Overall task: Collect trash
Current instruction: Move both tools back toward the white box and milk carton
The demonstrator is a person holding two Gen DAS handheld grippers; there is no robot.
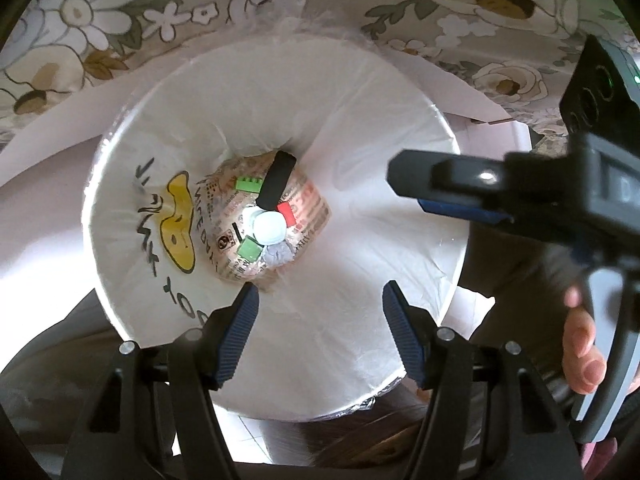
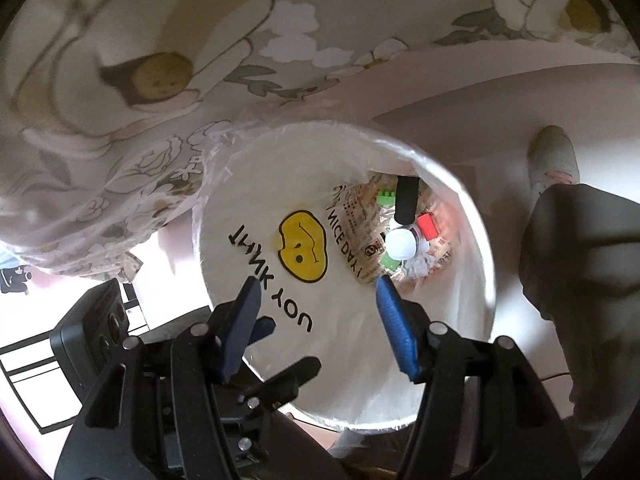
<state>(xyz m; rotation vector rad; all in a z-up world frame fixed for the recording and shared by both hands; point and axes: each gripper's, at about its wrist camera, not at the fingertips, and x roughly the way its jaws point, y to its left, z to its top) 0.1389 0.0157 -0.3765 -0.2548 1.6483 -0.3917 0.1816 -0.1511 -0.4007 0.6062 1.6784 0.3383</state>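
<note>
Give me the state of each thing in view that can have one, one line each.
left gripper: open, empty, above the bin.
right gripper: open, empty, above the bin.
trash bin: uncovered, lined with a white bag, trash at the bottom.
black stick: lying in the bin.
white cap: lying on the trash.
red block: in the bin.

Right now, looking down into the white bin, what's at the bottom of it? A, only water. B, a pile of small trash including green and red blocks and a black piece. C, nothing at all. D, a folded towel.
B: at the bottom of the bin lie a green block, a red block, a black piece and a white round cap on printed packaging.
</note>
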